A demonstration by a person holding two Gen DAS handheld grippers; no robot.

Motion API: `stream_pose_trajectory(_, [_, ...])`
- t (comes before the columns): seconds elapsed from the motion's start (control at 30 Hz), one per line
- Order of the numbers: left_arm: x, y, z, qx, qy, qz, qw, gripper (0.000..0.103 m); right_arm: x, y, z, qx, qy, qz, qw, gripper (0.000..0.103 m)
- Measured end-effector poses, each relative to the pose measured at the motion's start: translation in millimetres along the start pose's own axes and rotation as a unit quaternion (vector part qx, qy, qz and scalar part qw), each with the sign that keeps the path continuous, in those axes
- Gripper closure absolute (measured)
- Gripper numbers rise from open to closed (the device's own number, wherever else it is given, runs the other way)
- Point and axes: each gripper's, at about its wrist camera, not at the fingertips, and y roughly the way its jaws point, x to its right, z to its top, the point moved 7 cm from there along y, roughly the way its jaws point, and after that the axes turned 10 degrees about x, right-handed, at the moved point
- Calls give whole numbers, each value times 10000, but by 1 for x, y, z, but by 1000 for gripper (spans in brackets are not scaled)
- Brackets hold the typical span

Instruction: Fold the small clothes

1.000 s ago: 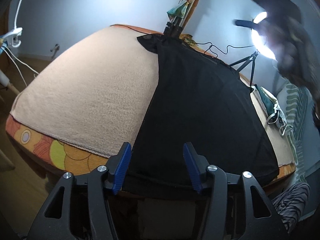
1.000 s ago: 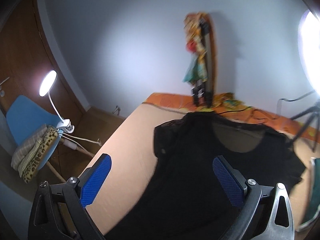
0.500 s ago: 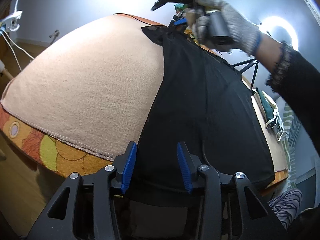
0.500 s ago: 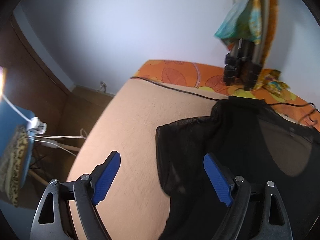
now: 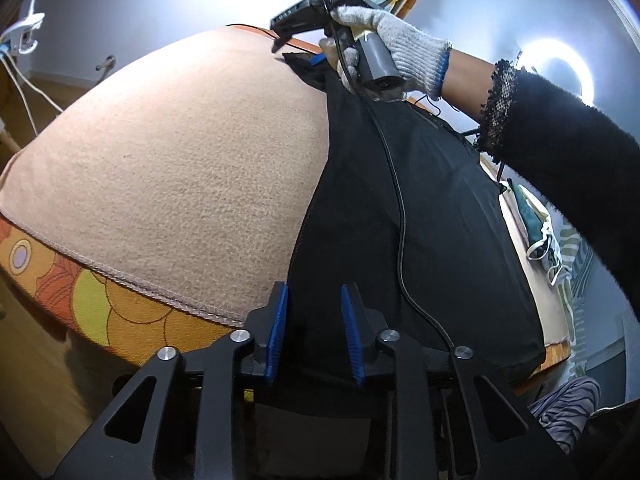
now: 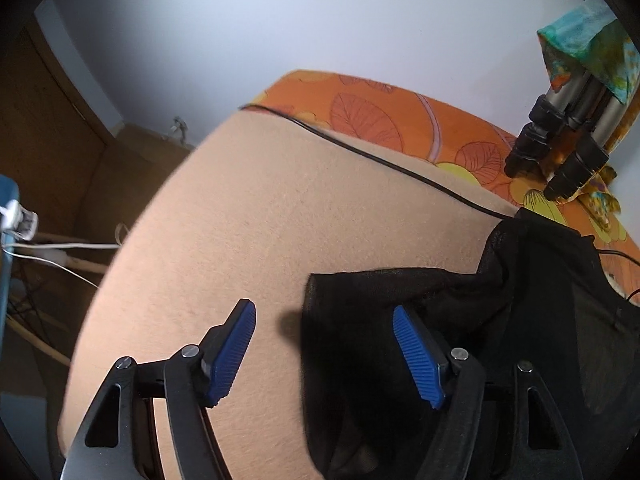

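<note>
A black top (image 5: 420,208) lies spread lengthwise on the beige blanket (image 5: 180,160). At its near hem sits my left gripper (image 5: 314,320); the jaws are closing, with the hem's left corner between the blue pads (image 5: 277,332), which still stand apart. A gloved hand (image 5: 400,52) holds my right gripper (image 5: 298,50) down at the far sleeve. In the right wrist view the right gripper (image 6: 324,344) is closing around the edge of the sheer sleeve (image 6: 360,304). Its right finger (image 6: 418,356) is over the fabric and its left one over bare blanket.
An orange floral cover (image 6: 380,120) shows beyond the blanket, with a black cable (image 6: 352,148) across it and tripod legs (image 6: 560,156) at the far right. A ring light (image 5: 554,68) glows on the right. White and teal items (image 5: 540,236) lie beside the top.
The right gripper came down from above to the far sleeve, its jaws narrowing. The left gripper's jaws narrowed around the near hem while that hand stayed in place.
</note>
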Motion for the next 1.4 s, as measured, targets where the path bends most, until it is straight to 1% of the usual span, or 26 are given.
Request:
stream_pose_trajectory(0.03, [0,0,0,-1,-26,-4,10000,83,2,0,-1,15,-27,-30,10000,35])
stream_pose_trajectory(0.07, [-1,0,0,-5,-40,-17,10000,85,4,-1,-1,39,-93,-112,9999,41])
stream_pose_trajectory(0.1, [0,1,0,-10,-29,-27,10000,86,4,0,-1,37,-143,-168,9997,44])
stream_pose_trajectory(0.17, [3,2,-1,-15,52,-17,10000,88,5,-1,-1,51,-286,-286,9992,56])
stream_pose_trajectory(0.2, [4,2,-1,-10,97,12,10000,92,7,-2,-1,67,-335,-306,9989,60])
stream_pose_trajectory(0.27, [5,3,-1,-16,63,-33,10000,95,9,-5,-1,91,-375,-338,9987,72])
stream_pose_trajectory(0.3, [5,4,-1,-28,33,-82,10000,98,10,-6,-2,104,-380,-354,9986,76])
stream_pose_trajectory(0.37, [5,4,-2,-26,7,-130,9999,99,15,-8,-2,124,-352,-372,9986,89])
stream_pose_trajectory(0.47, [4,2,-2,1,-47,-193,9998,100,21,-8,3,164,-189,-340,9991,100])
stream_pose_trajectory(0.57, [9,-1,1,65,-89,-355,9993,101,28,-15,9,291,-72,-309,9991,102])
stream_pose_trajectory(0.73, [16,-4,1,119,30,-462,9989,101,45,-38,17,529,-11,-316,9981,103])
stream_pose_trajectory(0.93, [25,-6,3,133,123,-614,9980,101,66,-62,19,689,-23,-395,9968,103])
stream_pose_trajectory(1.03, [38,-8,4,135,221,-809,9964,101,78,-75,19,750,-67,-452,9961,103])
stream_pose_trajectory(1.13, [51,-7,3,71,249,-1035,9943,101,98,-92,17,826,-58,-554,9950,103])
stream_pose_trajectory(1.23, [69,-3,0,-4,410,-1215,9917,101,119,-104,11,878,-7,-677,9938,103])
stream_pose_trajectory(1.4, [92,8,-10,-243,615,-1433,9875,101,161,-113,-4,812,129,-887,9927,103])
